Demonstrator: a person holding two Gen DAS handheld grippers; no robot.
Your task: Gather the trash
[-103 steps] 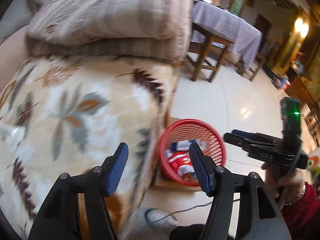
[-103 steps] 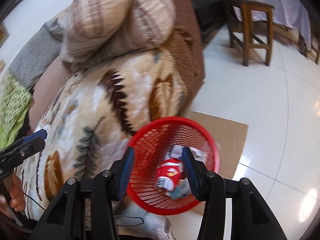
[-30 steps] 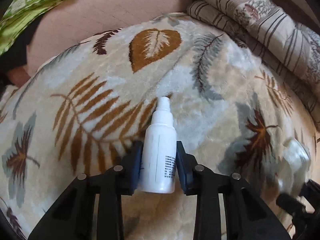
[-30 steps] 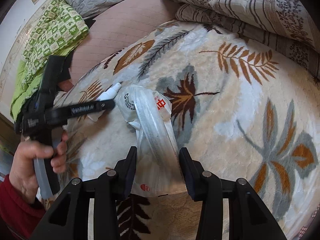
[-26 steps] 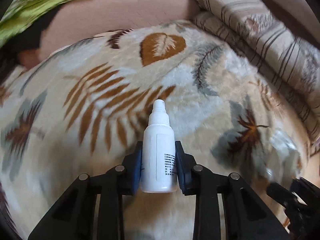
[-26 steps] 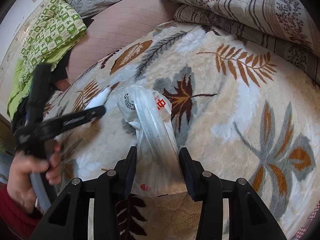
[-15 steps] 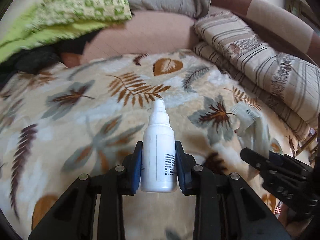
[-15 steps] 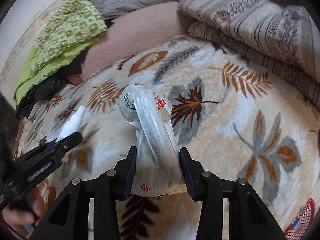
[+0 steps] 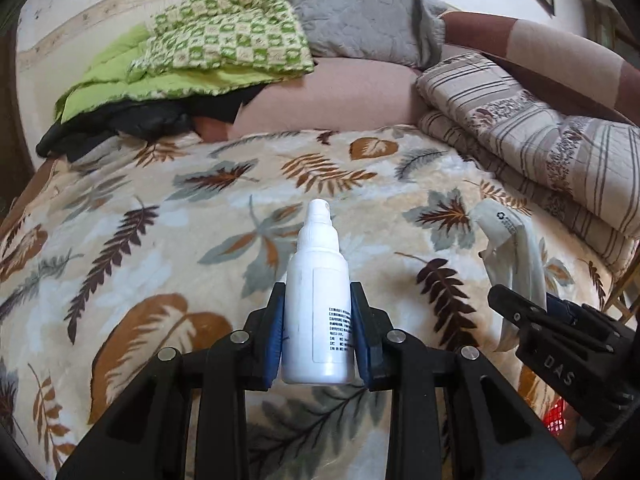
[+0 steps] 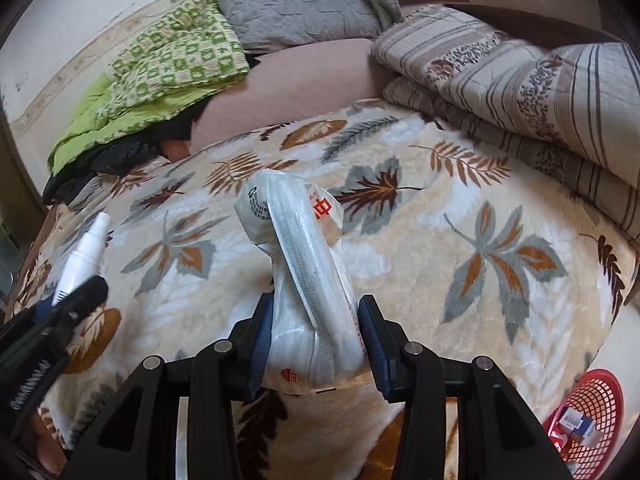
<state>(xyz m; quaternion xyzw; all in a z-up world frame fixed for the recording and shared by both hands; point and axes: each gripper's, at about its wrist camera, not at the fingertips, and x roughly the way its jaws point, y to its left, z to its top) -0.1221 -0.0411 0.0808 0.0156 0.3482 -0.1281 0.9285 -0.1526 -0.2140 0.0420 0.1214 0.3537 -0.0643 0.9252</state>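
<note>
Jaws tight around bottle (image 9: 318,308), wrapper (image 10: 310,300).

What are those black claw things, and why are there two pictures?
They are two grabbers that a person holds, one in each hand. Each has a small camera looking along its fingers, so you get one picture per hand. The left grabber squeezes a white bottle. The right grabber squeezes a crumpled white bag. Both are held above a leafy blanket on a bed. The red basket at the corner already has trash in it.
</note>
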